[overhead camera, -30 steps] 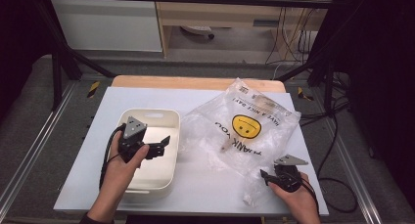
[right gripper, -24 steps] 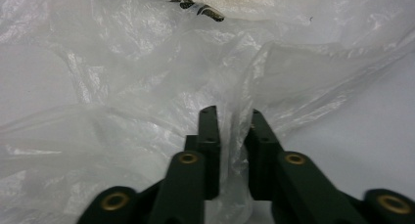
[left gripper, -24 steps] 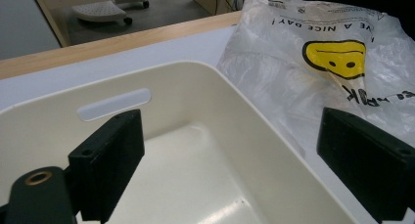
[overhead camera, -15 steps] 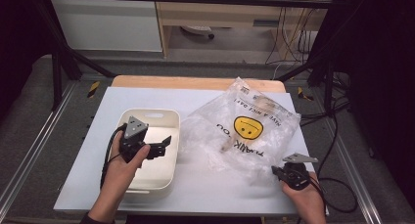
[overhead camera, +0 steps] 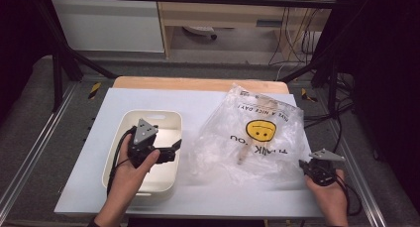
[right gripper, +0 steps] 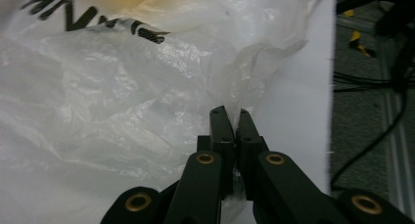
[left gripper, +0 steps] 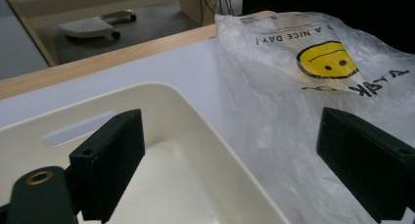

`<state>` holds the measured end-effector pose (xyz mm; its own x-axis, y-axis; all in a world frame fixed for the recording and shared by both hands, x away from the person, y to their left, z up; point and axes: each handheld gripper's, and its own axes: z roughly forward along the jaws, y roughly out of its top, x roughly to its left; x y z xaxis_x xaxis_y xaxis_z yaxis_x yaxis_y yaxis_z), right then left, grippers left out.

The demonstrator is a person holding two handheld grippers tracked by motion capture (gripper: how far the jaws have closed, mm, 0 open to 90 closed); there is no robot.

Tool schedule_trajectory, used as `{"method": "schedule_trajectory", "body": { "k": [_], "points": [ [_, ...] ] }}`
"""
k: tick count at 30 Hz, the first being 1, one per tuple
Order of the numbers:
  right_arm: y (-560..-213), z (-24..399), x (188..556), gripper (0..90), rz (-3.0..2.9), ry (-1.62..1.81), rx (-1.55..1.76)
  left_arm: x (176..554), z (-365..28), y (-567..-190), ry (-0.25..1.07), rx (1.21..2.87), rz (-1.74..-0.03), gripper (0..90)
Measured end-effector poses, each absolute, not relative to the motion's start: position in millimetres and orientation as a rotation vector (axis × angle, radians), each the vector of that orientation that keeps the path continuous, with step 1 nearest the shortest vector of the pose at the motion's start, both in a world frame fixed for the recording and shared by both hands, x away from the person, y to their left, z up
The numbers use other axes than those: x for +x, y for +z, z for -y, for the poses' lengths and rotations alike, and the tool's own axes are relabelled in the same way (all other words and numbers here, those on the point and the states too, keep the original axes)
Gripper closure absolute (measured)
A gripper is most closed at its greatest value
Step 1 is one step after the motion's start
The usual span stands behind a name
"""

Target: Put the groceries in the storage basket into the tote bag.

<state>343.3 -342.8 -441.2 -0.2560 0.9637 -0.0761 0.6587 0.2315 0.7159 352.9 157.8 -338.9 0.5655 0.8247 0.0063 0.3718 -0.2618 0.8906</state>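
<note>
Right gripper (right gripper: 234, 123) jaws, just closing, are now pinching the plastic bag (overhead camera: 257, 138) edge at 4 o'clock, dragging it outward. Left gripper (overhead camera: 171, 150) is hovering over the white bin (overhead camera: 124, 125), jaws spread, empty.

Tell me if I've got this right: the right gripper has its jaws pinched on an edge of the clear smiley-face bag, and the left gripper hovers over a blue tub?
Nearly. The tub under the left gripper is cream-white, not blue, as the high view shows. The right gripper does pinch the bag.

My left gripper (overhead camera: 171, 150) hangs over the tray (overhead camera: 126, 125), which sits on the table's (overhead camera: 198, 103) left half. The plastic bag (overhead camera: 252, 138) lies right of the tray. My right gripper (overhead camera: 303, 163) pinches the bag's near right corner.
</note>
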Motion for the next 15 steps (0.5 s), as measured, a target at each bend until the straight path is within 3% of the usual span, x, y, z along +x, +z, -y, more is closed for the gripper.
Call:
{"method": "schedule_trajectory", "body": {
  "k": [10, 15],
  "points": [
    [-440, 356, 353, 90.0, -1.958, 0.774, 1.482, 349, -82, -350, 0.545, 1.923, -0.871, 10.5],
    [-442, 362, 354, 90.0, -1.936, 0.781, 1.502, 361, -58, -358, 0.549, 1.874, -0.917, 11.2]
  ]
}}
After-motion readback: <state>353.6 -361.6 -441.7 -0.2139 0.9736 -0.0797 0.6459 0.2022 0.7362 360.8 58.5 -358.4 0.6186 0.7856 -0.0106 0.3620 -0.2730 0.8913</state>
